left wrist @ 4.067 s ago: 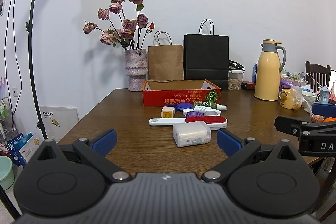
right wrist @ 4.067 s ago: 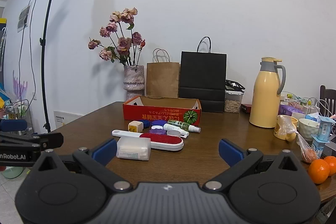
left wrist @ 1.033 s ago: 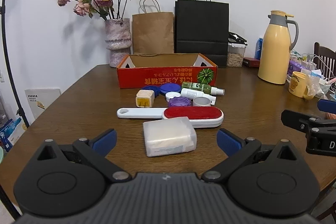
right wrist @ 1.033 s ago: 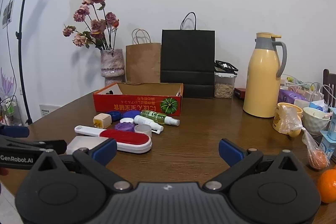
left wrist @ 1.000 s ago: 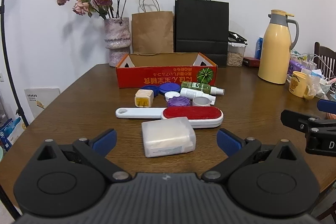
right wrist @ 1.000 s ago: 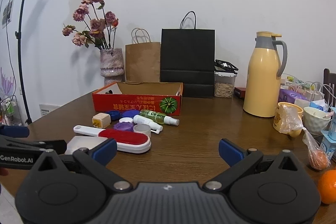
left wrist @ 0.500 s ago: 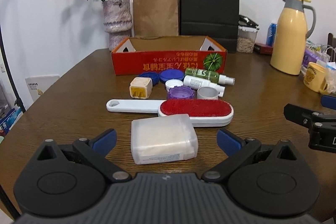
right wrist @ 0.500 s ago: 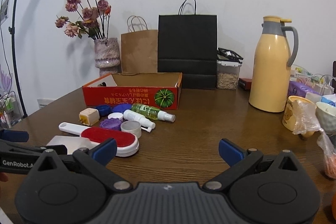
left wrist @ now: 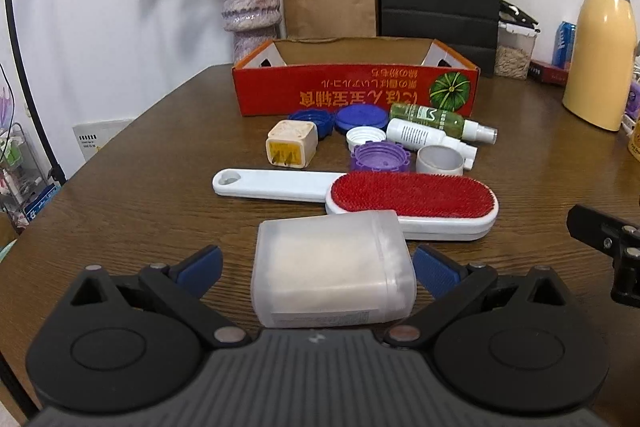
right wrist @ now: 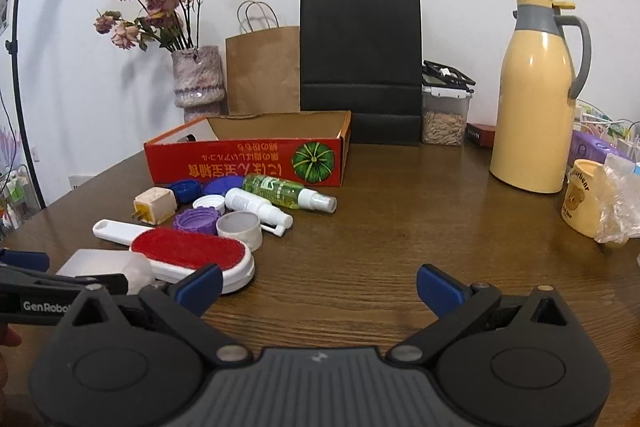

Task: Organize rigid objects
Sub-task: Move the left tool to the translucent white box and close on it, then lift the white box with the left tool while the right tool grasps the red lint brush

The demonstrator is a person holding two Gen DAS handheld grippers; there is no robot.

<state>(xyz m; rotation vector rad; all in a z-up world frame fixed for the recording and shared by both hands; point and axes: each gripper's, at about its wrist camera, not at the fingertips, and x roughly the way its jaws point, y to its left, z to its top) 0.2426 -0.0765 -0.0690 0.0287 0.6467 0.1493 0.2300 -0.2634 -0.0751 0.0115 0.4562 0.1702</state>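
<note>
progress: barely begun, red cardboard box (left wrist: 356, 95) looks empty | left hand-held gripper (left wrist: 316, 267) spread wide around frosted plastic case (left wrist: 332, 271), no contact yet | right hand-held gripper (right wrist: 318, 285) wide, holds nothing, over bare worktop (right wrist: 400, 247) | left to sort: lint brush (left wrist: 412, 201), caps, spray bottles (left wrist: 436, 117), plug cube (left wrist: 291, 143), all just before box

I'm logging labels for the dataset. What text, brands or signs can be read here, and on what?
"GenRobo", cut off: left gripper arm.
"bear", partly hidden: yellow mug.
Upside-down East Asian characters by a pumpkin picture: red cardboard box; too uncertain to quote.
Fine print on frosted plastic case, green spray bottle, white bottle: unreadable.
</note>
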